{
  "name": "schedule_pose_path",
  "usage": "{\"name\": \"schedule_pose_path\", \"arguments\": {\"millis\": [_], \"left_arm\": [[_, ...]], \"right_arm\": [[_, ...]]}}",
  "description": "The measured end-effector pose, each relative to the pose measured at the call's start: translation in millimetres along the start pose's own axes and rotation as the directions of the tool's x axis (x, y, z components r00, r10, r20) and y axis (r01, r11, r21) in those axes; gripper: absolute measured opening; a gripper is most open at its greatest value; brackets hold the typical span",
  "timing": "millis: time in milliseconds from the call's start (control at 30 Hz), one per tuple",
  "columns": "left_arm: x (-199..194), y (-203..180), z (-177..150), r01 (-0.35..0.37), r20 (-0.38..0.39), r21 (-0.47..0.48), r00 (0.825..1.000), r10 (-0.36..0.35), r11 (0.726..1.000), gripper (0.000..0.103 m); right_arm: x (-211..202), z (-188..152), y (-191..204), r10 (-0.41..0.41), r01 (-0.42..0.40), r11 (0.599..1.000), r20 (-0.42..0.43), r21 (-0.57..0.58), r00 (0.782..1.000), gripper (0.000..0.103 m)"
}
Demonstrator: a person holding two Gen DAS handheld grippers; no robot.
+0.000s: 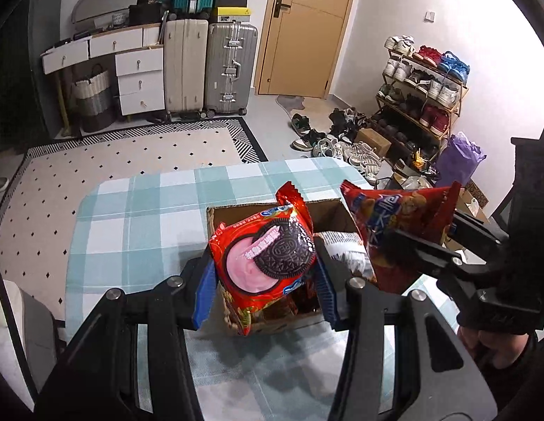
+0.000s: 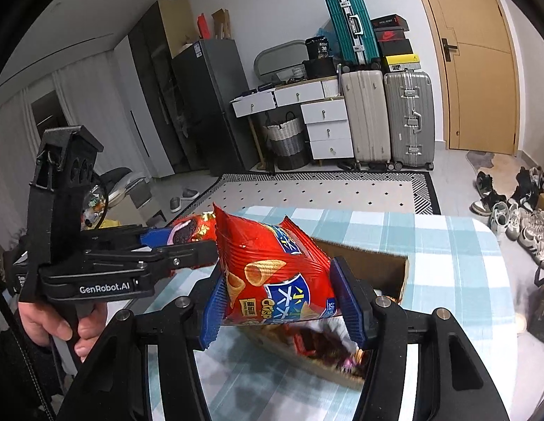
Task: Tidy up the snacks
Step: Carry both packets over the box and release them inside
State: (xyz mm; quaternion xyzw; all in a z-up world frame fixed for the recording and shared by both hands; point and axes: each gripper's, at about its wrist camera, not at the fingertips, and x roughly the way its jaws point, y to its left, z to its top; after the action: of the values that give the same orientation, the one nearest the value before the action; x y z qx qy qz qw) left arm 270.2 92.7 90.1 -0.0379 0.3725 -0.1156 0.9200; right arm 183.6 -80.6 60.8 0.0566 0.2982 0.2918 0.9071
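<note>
Cardboard box (image 1: 337, 210) on the checked desk (image 1: 138, 210) seems full of snacks, while above it the left gripper (image 1: 265, 273) squeezes a cookie pack (image 1: 261, 256) and the right gripper (image 2: 282, 301) squeezes a chip bag (image 2: 272, 266).

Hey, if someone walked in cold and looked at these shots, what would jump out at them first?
Two bright red snack bags held above an open cardboard box on the checked tablecloth: an Oreo pack in the left gripper, a crispy cone bag in the right gripper. Behind, stacked suitcases flank a wooden door.
</note>
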Motion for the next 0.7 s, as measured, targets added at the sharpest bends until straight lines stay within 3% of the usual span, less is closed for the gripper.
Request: {"name": "schedule_pose_path", "arguments": {"millis": [333,700], "left_arm": [[51.8,2.9,20.1,0.025,-0.058,-0.007,0.998,-0.026,1.0,0.046],[109.0,20.5,7.5,0.061,-0.119,-0.05,0.991,-0.067,0.997,0.046]], "right_arm": [[38.2,21.8,-17.6,-0.025,0.025,1.0,-0.012,0.003,1.0,0.057],[79.0,20.6,-41.6,-0.065,0.066,0.998,-0.051,0.024,0.997,0.057]]}}
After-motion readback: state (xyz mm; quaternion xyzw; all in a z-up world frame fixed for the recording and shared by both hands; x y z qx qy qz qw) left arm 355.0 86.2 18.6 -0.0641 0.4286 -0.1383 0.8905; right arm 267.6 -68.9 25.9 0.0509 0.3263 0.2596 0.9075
